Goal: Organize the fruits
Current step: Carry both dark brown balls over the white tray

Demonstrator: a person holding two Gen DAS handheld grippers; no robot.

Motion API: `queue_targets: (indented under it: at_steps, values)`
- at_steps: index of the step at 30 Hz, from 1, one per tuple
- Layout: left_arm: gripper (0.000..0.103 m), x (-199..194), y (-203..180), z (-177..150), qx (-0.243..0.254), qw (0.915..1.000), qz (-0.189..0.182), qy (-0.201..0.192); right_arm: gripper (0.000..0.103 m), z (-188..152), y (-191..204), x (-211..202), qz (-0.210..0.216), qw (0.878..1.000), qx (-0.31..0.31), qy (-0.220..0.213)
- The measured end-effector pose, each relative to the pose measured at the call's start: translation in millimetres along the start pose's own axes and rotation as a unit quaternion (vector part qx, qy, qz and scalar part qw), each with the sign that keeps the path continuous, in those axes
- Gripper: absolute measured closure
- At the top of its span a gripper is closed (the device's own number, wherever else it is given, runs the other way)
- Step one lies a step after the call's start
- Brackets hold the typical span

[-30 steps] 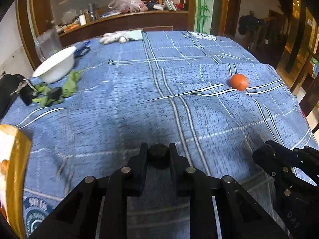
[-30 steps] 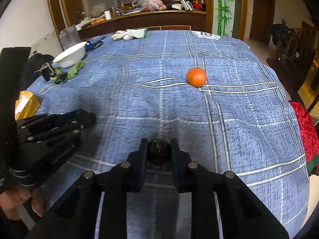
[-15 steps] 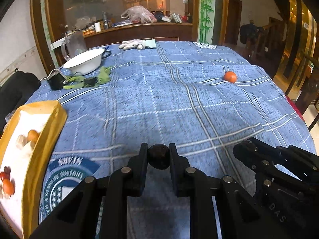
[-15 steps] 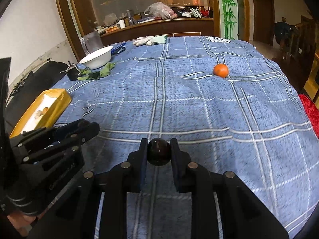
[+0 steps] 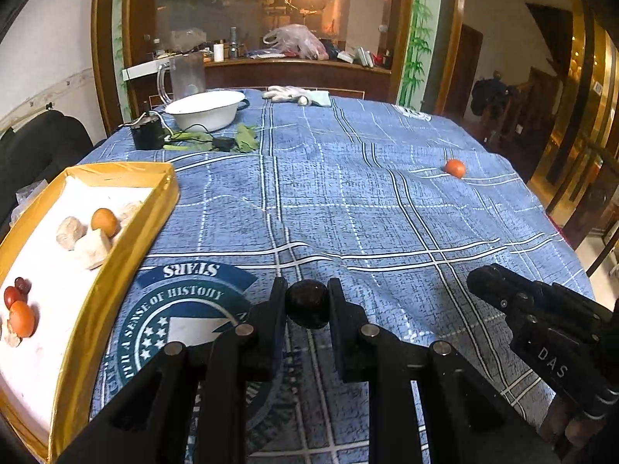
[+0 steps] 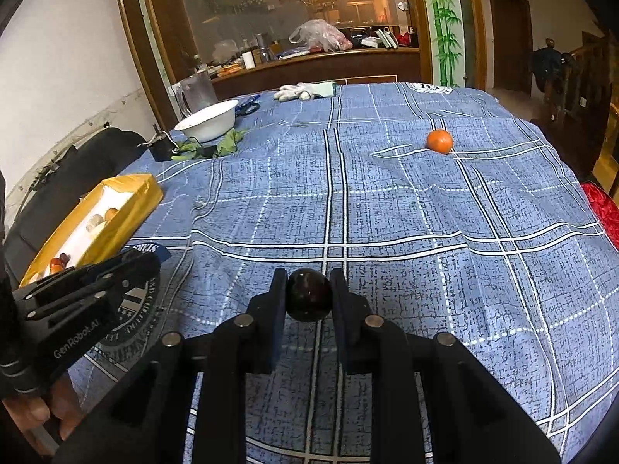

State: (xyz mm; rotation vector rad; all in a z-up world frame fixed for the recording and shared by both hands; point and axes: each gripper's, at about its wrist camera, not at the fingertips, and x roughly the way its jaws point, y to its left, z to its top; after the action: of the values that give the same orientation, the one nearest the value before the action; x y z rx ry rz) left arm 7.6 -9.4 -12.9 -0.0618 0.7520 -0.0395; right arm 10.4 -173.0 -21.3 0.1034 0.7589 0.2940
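Fruit in both grippers: your left gripper (image 5: 307,303) and right gripper (image 6: 308,299) each clamp a dark round fruit. Yellow tray (image 5: 116,255) sits to your left, just beside the left gripper, well apart from the right. Left is nearer, so unload it first. Orange (image 6: 439,141) lies far ahead-right near the table's edge; blue cloth (image 6: 387,212) between is bare.
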Motion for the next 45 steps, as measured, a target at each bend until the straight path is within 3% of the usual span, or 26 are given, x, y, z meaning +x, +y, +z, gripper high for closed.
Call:
queue_targets:
  at_steps: [19, 34, 40, 45]
  values:
    - [0.084, 5, 5, -6, 0.0, 0.9993, 0.038, 0.001, 0.08, 0, -5, -2, 0.021, 1.0, 0.015, -0.008]
    - [0.084, -11, 12, -10, -0.013, 0.9983, 0.05, -0.029, 0.08, 1, -1, -8, 0.009, 1.0, 0.001, -0.021]
    - [0.084, -29, 37, -6, -0.037, 0.9965, 0.064, -0.039, 0.08, 0, 9, -7, 0.018, 1.0, -0.009, -0.013]
    - [0.084, -45, 72, -2, -0.065, 0.9916, 0.103, -0.044, 0.079, 5, 36, -9, 0.04, 0.998, -0.04, -0.013]
